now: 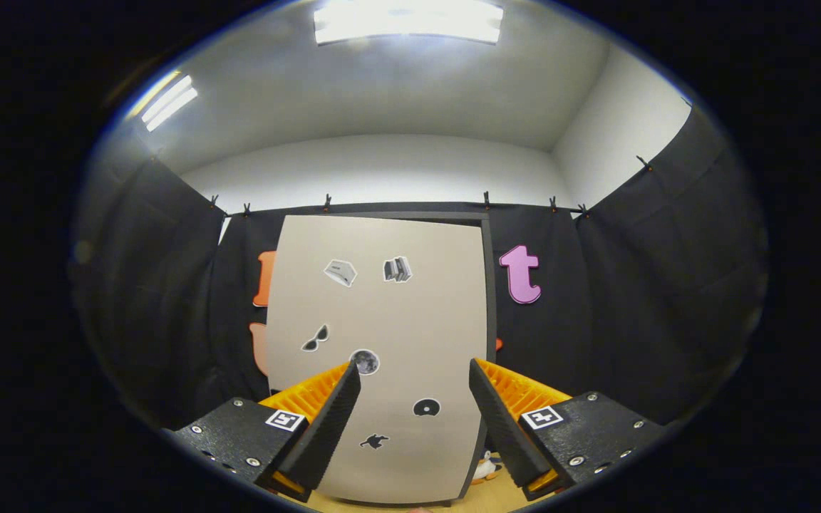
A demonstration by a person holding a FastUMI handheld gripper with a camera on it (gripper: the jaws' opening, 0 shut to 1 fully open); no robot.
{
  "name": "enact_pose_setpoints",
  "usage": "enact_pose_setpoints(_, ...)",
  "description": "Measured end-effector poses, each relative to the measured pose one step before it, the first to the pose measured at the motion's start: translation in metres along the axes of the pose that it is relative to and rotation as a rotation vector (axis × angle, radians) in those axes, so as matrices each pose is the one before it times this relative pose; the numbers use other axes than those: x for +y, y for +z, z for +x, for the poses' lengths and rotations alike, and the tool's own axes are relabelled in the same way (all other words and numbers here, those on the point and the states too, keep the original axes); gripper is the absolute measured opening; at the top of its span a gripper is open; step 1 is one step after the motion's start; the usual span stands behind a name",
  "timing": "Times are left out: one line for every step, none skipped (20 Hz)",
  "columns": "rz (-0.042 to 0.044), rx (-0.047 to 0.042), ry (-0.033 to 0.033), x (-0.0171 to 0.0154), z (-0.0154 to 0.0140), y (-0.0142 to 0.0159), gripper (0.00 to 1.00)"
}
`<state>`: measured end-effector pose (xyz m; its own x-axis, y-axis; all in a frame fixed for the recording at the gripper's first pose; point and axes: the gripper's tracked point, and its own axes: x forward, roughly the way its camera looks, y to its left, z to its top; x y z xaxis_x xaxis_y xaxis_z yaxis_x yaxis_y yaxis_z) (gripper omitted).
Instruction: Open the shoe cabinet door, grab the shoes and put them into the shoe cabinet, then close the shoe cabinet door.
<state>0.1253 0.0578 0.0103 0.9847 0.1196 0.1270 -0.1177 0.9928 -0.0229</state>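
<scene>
The shoe cabinet door (396, 320) is a tall beige panel with several small stickers on it, standing straight ahead of me. Its dark frame edge (487, 299) shows along the right side, and the door looks slightly ajar there. My gripper (414, 374) is open, its two fingers spread wide with nothing between them. The door lies beyond the fingertips, not touching them. A small penguin-like figure (485, 467) peeks out at the door's lower right corner, by the right finger.
Black cloth (667, 285) hangs on both sides and behind the cabinet. A strip of light wooden floor (482, 495) shows under the door. White walls and a ceiling light (407, 21) are above.
</scene>
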Motion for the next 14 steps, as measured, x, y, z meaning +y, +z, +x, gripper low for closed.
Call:
enact_pose_setpoints(-0.00966,-0.00724,-0.00432,0.00137,0.00180,0.00188,0.95)
enact_pose_setpoints(-0.01344,-0.00996,0.00257,0.00227,0.00221,0.00249,0.95)
enact_pose_setpoints(-0.01277,-0.01167,0.00835,0.00321,-0.00144,0.00295,0.95)
enact_pose_setpoints(-0.01016,-0.00927,0.01179,0.00432,-0.00249,0.00291,0.95)
enact_pose_setpoints(-0.00686,-0.00418,0.01317,0.00445,-0.00267,0.00194,0.95)
enact_pose_setpoints(-0.00668,-0.00035,0.01151,0.00256,-0.00110,0.00158,0.95)
enact_pose_setpoints(-0.00647,0.00221,0.00776,0.00132,-0.00199,0.00075,0.95)
enact_pose_setpoints(-0.00473,-0.00056,0.00471,0.00164,-0.00007,0.00074,0.95)
enact_pose_setpoints(-0.00179,0.00071,0.00273,0.00128,-0.00132,-0.00007,0.95)
enact_pose_setpoints(0.00075,0.00434,0.00224,0.00207,0.00024,-0.00155,0.95)
enact_pose_setpoints(0.00552,0.00601,-0.00487,-0.00015,-0.00065,-0.00258,0.95)
enact_pose_setpoints(0.00893,0.00751,-0.00744,-0.00179,-0.00016,-0.00234,0.95)
enact_pose_setpoints(0.01086,0.01014,-0.00746,-0.00265,-0.00030,-0.00235,0.95)
enact_pose_setpoints(0.01021,0.01164,-0.00566,-0.00316,-0.00081,-0.00224,0.95)
